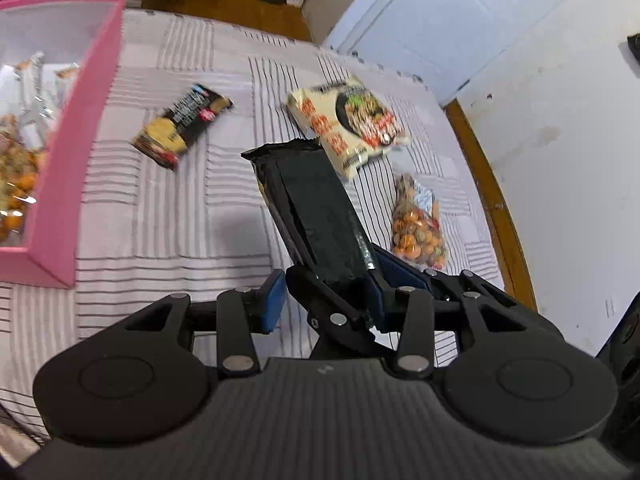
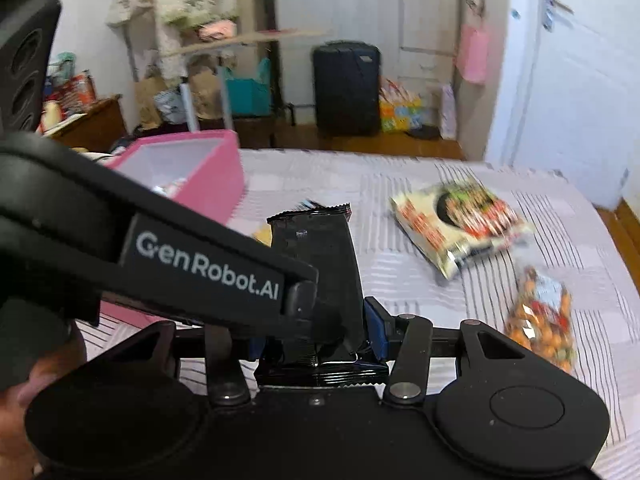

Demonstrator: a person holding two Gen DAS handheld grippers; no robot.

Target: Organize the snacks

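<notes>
above the striped bed cover [image 1: 180, 208]: one black packet [image 1: 316, 208], off the cover, carried between two hand-held tools
task's thing: black packet, long and narrow, plain dark back towards both cameras
long axis: ran forward and up along the fingers, crimped far end leaning away, crimped near end tucked low at the right tool's body
left gripper [image 1: 326, 300]: jaws narrow, closed on the packet's lower end; part of the other tool's finger also sat inside the gap, so exact pad contact was hard to read
right gripper [image 2: 316, 340]: jaws narrow, closed on the same lower end, its right blue pad against the packet's side
crossing: the left tool's lettered finger [image 2: 298, 300] came in from the left in the right wrist view and met the packet's left face
destination, judged: pink box [image 1: 76, 152], open-topped, some snacks already inside
key relation: box lay ahead and to the left of the held packet, well apart from it; the left hand was judged the nearer
pose: both tools pointed forward and downward, side by side, close enough to overlap
left on cover: dark and yellow packet [image 1: 182, 124] near the box; noodle packet [image 1: 348, 124] beyond the held one; bag of orange snacks [image 1: 418, 224] to the right
next move, judged: a carry leftward over the box wall
</notes>
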